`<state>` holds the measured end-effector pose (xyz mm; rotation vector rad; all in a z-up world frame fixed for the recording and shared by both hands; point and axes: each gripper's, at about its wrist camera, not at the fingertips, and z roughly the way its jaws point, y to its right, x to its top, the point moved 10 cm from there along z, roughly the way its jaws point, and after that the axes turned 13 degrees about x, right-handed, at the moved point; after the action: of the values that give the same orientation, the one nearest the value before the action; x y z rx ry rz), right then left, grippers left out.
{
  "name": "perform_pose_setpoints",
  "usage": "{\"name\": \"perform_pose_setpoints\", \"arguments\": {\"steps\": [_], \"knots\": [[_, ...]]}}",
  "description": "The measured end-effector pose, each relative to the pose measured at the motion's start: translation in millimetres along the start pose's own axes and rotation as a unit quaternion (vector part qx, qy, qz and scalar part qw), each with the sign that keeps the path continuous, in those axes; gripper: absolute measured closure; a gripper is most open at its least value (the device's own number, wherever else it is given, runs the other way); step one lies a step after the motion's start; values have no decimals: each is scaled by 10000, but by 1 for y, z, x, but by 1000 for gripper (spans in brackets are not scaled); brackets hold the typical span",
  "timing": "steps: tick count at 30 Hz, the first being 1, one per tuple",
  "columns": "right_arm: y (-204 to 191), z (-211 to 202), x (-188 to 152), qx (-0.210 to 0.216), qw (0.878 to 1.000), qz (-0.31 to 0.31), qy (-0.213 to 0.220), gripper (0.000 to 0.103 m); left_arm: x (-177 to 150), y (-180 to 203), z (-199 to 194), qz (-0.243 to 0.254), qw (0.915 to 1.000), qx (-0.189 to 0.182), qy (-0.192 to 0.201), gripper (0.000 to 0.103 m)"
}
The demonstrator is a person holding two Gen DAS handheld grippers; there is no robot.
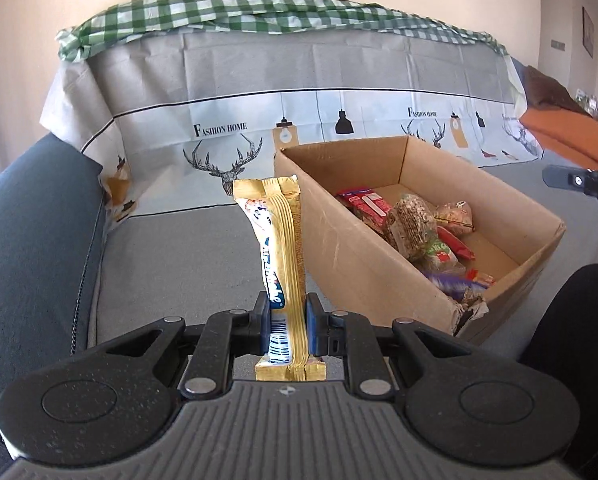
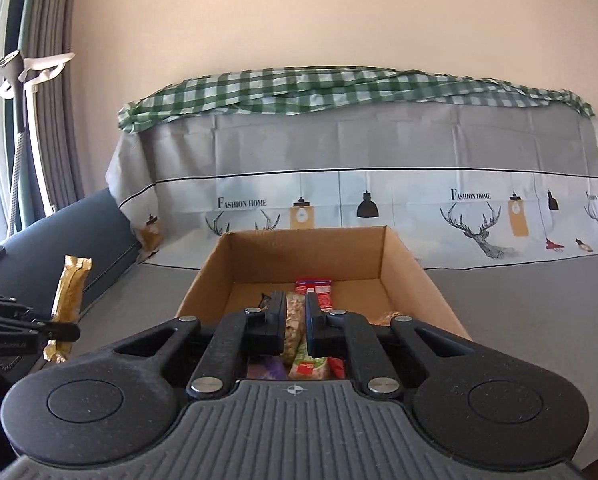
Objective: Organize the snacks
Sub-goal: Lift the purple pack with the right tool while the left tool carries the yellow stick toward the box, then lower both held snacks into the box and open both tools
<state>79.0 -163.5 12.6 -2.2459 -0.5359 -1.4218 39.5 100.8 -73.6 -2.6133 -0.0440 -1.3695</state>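
Left gripper (image 1: 287, 320) pads clamp the gold snack bar (image 1: 277, 236) near its lower end; bar stands upright, long axis along the fingers, free end pointing up and away. Cardboard box (image 1: 363, 264) sits just right of the fingers, already holding several packets. Step in hand: carrying the bar to the box. Next move: swing right over the rim, then release. Right gripper (image 2: 295, 320) is above the box, fingers nearly together, probably empty; packets behind blur that.

Open-topped cardboard box (image 1: 363, 248) is reachable from above; snacks (image 1: 415, 228) crowd its floor.
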Motion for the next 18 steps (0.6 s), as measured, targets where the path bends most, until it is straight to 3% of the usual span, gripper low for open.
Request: {"name": "perform_pose_setpoints", "arguments": {"steps": [8, 9, 10, 12, 14, 16, 18], "knots": [[47, 7, -2, -91, 9984, 552, 86, 94, 3, 9, 4, -329, 9985, 52, -442, 84], [54, 8, -3, -91, 9975, 694, 87, 89, 5, 14, 4, -342, 9982, 37, -482, 84], [60, 9, -5, -55, 9964, 842, 62, 84, 8, 20, 3, -327, 9982, 12, -500, 84], [68, 10, -8, -35, 9945, 1044, 57, 44, 19, 38, 0, -301, 9982, -136, -498, 84], [71, 10, -9, -52, 9935, 1135, 102, 30, 35, 60, -3, -246, 9982, -335, -423, 84], [72, 10, -9, -87, 9935, 1132, 98, 22, 53, 83, -5, -170, 9980, -517, -316, 81], [71, 13, -12, -177, 9942, 1063, 6, 8, 70, 103, -7, -133, 9977, -641, -197, 63]]}}
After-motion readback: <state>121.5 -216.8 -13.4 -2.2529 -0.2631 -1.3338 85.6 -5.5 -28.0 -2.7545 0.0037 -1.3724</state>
